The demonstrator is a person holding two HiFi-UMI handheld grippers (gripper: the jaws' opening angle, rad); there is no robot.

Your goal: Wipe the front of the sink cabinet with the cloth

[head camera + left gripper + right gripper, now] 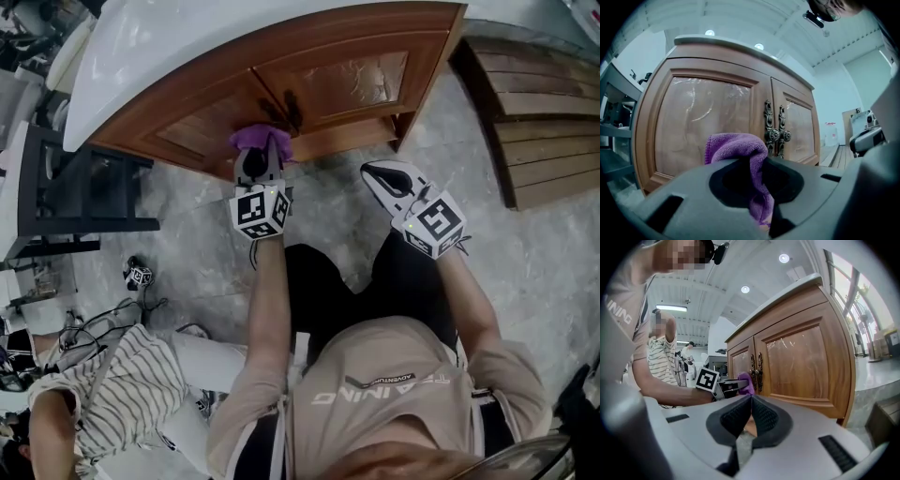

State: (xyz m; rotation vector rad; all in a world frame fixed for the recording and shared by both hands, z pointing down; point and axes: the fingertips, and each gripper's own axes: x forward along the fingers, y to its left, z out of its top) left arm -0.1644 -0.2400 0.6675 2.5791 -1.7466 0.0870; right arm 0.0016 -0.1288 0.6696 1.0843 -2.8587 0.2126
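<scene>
The wooden sink cabinet [319, 84] has two panelled doors under a white countertop, with dark ornate handles [776, 126] at the middle seam. A purple cloth [260, 141] is clamped in my left gripper [265, 155], which holds it against or just in front of the left door's lower right corner, near the handles. In the left gripper view the cloth [740, 150] bulges out over the jaws. My right gripper [389, 178] hangs lower right of the cabinet, away from the doors, jaws together and empty; the right gripper view shows the right door [801, 366] ahead.
A second person in a striped shirt [122, 394] crouches at lower left. A dark metal shelf unit [75, 202] stands left of the cabinet. Wooden steps [534, 122] lie to the right. Marbled grey floor [319, 216] spreads below the cabinet.
</scene>
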